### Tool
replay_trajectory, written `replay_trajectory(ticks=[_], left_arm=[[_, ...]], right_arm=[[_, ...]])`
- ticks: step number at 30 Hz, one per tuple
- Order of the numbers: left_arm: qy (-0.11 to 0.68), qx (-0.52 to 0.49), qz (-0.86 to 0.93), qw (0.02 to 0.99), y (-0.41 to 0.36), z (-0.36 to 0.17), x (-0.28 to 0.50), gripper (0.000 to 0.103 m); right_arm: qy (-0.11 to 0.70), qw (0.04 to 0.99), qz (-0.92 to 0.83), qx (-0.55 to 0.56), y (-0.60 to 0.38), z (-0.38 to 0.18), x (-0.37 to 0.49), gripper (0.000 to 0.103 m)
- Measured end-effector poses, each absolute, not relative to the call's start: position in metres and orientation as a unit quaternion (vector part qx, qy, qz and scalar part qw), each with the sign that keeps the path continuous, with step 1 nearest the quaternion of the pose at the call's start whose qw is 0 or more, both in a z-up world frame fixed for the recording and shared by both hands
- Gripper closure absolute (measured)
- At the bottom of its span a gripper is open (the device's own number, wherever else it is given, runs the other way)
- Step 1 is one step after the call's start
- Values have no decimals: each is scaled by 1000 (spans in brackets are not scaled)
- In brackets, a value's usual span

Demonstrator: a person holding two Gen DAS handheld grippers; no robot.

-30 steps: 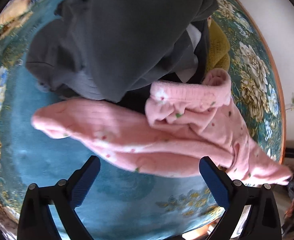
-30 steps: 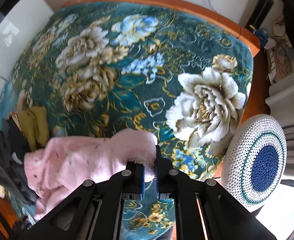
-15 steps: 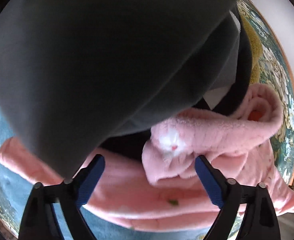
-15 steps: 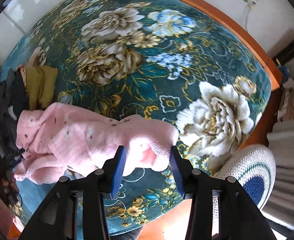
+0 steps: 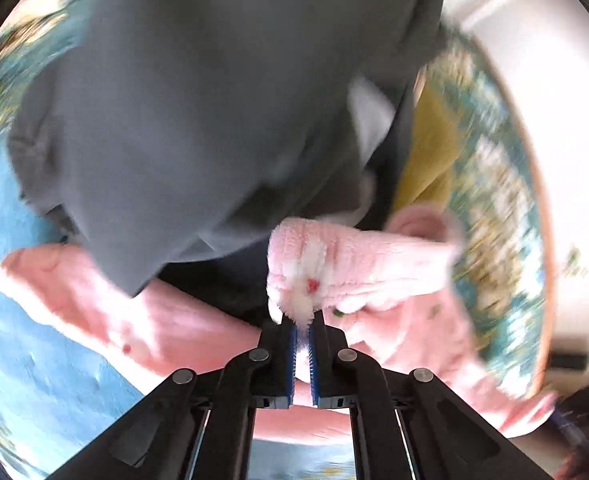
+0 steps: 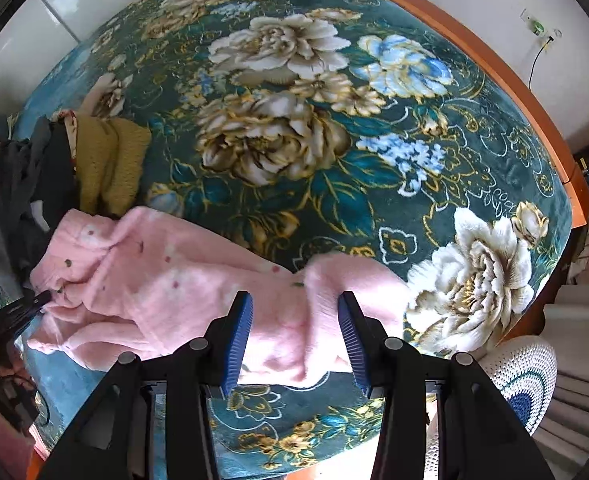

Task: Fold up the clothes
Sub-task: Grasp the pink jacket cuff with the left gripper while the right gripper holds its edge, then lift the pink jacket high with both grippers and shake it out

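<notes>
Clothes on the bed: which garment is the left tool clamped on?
The fluffy pink garment: the left tool pinches its folded edge. The grey garment and mustard knit lie behind it, ungripped.

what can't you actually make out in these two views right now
- Left wrist view: the grey garment hides the dark clothes under it, and motion blur smears the bedspread.
- Left wrist view: the left gripper covers the pinched edge of the pink garment.
- Right wrist view: the picture edge cuts off the clothes pile and the round knitted cushion.
</notes>
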State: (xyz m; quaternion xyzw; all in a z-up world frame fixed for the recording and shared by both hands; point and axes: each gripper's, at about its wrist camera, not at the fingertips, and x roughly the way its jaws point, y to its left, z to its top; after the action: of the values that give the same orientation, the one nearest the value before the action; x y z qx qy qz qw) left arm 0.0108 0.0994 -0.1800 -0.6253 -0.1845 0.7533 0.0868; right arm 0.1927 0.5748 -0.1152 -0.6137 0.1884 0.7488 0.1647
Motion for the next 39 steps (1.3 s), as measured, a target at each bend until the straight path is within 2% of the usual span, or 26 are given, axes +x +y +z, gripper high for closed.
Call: replay_trajectory(ticks=[3,6,11,19,25,29,30,32,39], left_arm=[[-217,-592,772,81,69,-138,25,98],[-216,-562,795,72,31,-88,57,98],[-192,-549,813,4,-31,-54,124,98],[-237,-579,765,-152,-94,-97,227,98],[-309,-605,701,-216,-118,-149,278,98],[-332,-606,686,-227,-122,-166,296,98],[-335,-607,684,-227,-123,-168,299,98],[-338,-608,682,-224,-124,-171,301,98],[-342,-611,683,-210,-123,-175,304,98]], right_arm=[[195,152,761,-600,568,-102,187,57],[198,123,770,-594,554,-93,173,57],[195,31,777,-598,503,-102,133,57],[125,-185,729,-647,332,-162,63,57],[44,-283,669,-686,205,-208,59,57],[-5,-322,638,-699,141,-236,67,56],[-14,-327,632,-703,130,-244,67,48],[-24,-334,619,-710,112,-259,68,41],[-63,-323,594,-734,66,-311,72,41]])
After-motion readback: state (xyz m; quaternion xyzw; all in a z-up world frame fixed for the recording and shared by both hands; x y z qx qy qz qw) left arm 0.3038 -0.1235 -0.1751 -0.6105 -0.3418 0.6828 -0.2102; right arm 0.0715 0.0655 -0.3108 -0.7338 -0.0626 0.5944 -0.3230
